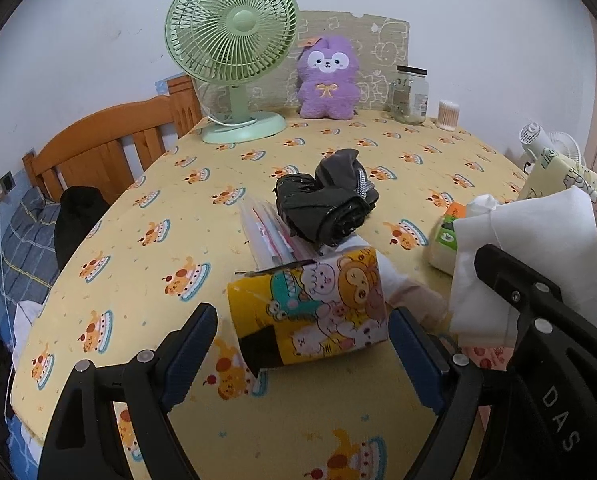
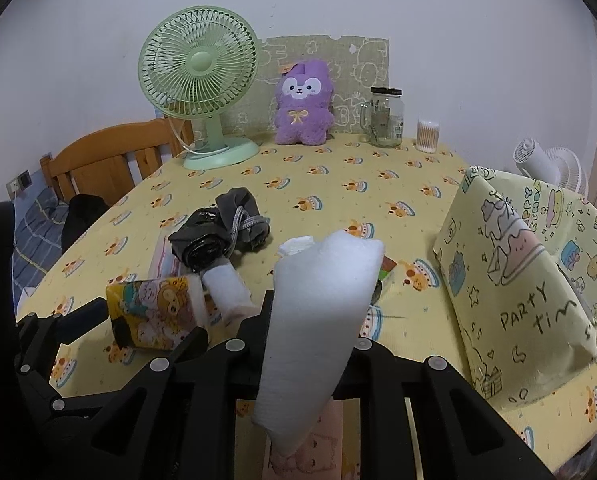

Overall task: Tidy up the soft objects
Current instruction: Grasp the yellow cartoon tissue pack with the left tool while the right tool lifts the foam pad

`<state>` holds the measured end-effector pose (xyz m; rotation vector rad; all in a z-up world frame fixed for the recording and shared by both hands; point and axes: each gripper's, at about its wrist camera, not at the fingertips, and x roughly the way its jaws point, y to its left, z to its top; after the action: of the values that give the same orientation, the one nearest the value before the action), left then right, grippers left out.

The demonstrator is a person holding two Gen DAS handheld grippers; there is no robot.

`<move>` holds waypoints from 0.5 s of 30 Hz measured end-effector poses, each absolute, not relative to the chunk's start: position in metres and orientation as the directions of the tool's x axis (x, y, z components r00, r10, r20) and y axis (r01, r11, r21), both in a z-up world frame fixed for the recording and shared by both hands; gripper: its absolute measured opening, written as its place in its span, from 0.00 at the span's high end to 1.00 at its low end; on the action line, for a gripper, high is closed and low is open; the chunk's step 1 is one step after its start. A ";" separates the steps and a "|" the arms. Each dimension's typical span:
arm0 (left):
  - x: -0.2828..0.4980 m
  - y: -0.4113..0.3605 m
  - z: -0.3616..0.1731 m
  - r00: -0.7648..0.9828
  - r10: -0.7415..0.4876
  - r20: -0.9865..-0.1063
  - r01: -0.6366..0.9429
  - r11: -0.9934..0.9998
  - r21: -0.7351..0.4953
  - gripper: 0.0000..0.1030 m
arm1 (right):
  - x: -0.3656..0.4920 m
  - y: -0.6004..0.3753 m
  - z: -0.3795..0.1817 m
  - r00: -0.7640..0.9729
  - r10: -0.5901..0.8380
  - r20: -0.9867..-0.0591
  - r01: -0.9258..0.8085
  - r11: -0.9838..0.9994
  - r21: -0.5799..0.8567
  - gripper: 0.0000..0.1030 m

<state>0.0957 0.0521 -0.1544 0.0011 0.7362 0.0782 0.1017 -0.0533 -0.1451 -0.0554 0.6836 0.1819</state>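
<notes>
Left gripper [image 1: 302, 344]: fingers spread, straddling yellow cartoon pack [image 1: 310, 308] at lower centre, no contact visible.
Right gripper [image 2: 302, 316]: fingers clamped on white foam sheet [image 2: 318, 312], centre frame.
Desk [image 2: 338, 184]: yellow cloth.

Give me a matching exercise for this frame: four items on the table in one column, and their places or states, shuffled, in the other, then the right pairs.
Items:
1. green fan
2. purple plush toy
3. white foam sheet
4. cartoon-print pouch

States:
A. gripped in the right gripper
B. between the open left gripper fingers
C. back left, by the wall
D. leaning on the board at the back

Pairs: 1-C, 2-D, 3-A, 4-B
</notes>
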 end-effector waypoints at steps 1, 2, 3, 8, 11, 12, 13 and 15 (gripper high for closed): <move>0.097 0.052 -0.155 0.737 0.072 -0.672 -0.070 0.997 0.029 0.14 | 0.103 -0.053 -0.145 0.760 0.147 -0.633 -0.184 0.983 0.008 0.80; 0.097 0.052 -0.155 0.736 0.072 -0.673 -0.069 0.997 0.032 0.14 | 0.105 -0.052 -0.145 0.759 0.144 -0.635 -0.182 0.983 0.006 0.80; 0.099 0.051 -0.156 0.735 0.073 -0.675 -0.067 0.997 0.035 0.14 | 0.106 -0.052 -0.146 0.758 0.141 -0.637 -0.180 0.984 0.003 0.80; 0.102 0.048 -0.160 0.732 0.073 -0.677 -0.062 0.997 0.041 0.21 | 0.111 -0.050 -0.150 0.752 0.129 -0.647 -0.176 0.984 -0.009 0.80; 0.101 0.048 -0.160 0.737 0.075 -0.672 -0.060 0.997 0.046 0.25 | 0.112 -0.049 -0.152 0.749 0.128 -0.650 -0.177 0.984 -0.011 0.79; 0.100 0.048 -0.159 0.737 0.075 -0.671 -0.060 0.997 0.045 0.26 | 0.111 -0.049 -0.152 0.749 0.129 -0.650 -0.178 0.984 -0.009 0.79; 0.100 0.048 -0.159 0.737 0.073 -0.672 -0.059 0.997 0.043 0.27 | 0.111 -0.049 -0.151 0.750 0.131 -0.649 -0.179 0.984 -0.009 0.79; 0.098 0.047 -0.157 0.737 0.069 -0.673 -0.055 0.998 0.042 0.27 | 0.110 -0.049 -0.150 0.752 0.131 -0.646 -0.180 0.984 -0.009 0.79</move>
<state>0.0983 0.0473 -0.1571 0.0194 0.7396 0.0677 0.1100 -0.0486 -0.1499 -0.0721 0.6993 0.1699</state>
